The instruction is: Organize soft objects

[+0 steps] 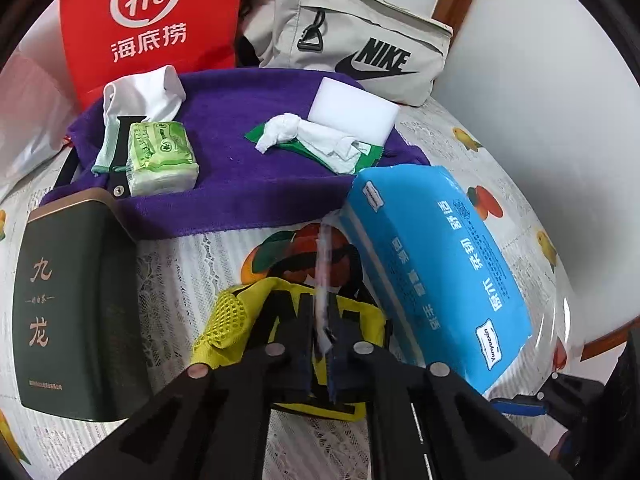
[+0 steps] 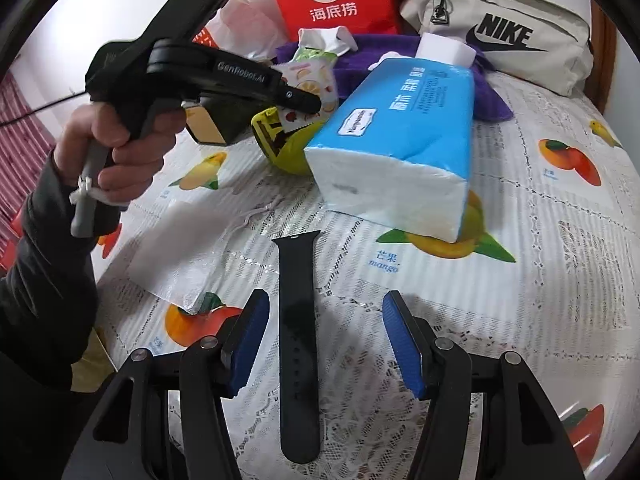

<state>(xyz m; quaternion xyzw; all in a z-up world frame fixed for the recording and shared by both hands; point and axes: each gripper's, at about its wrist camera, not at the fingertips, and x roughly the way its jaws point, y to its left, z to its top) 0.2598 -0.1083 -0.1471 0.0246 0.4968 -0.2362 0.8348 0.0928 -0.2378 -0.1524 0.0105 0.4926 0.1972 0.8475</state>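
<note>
Left gripper clamped on fruit-print sachet above yellow pouch; right gripper apart astride black strap; probably mid-pickup, next carrying toward purple towel at desk's far edge.

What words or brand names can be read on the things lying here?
"Hi 海底捞": red bag.
"NIKE": beige pouch.
"九龙": dark green box; its small print is unreadable.
"Yunyuexin": blue tissue pack; its Chinese print is too skewed to read.
"GenRobot.AI": left gripper.
"芒果 mango": tablecloth.
</note>
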